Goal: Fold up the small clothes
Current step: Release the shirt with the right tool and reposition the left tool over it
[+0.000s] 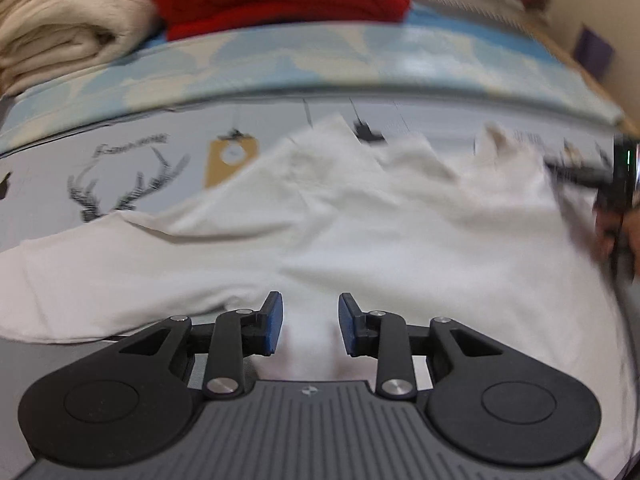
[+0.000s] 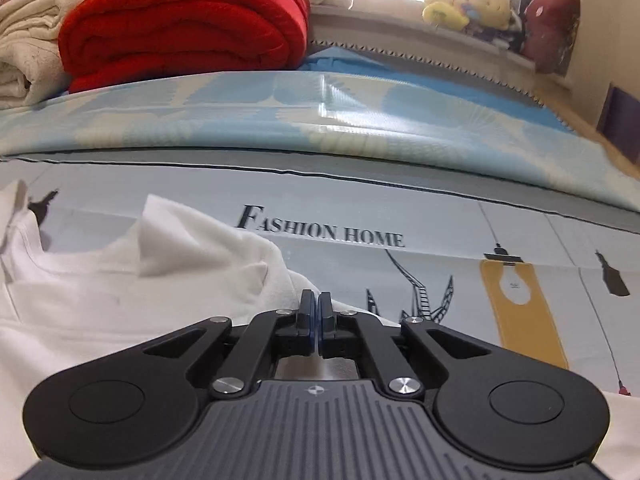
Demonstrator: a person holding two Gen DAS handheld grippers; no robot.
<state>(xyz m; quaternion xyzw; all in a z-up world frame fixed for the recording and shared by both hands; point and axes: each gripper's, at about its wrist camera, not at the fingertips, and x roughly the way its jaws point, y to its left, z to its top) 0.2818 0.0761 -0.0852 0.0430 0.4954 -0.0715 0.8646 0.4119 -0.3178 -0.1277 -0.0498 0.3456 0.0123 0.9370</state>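
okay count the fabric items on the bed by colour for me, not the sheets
White: 1, white garment
Red: 1, red blanket
Cream: 1, cream blanket pile
Total: 3

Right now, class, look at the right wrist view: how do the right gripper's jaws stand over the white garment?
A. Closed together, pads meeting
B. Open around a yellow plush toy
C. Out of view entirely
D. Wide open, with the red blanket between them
A: the right gripper has its blue pads pressed together with no gap, just over the edge of the white garment.
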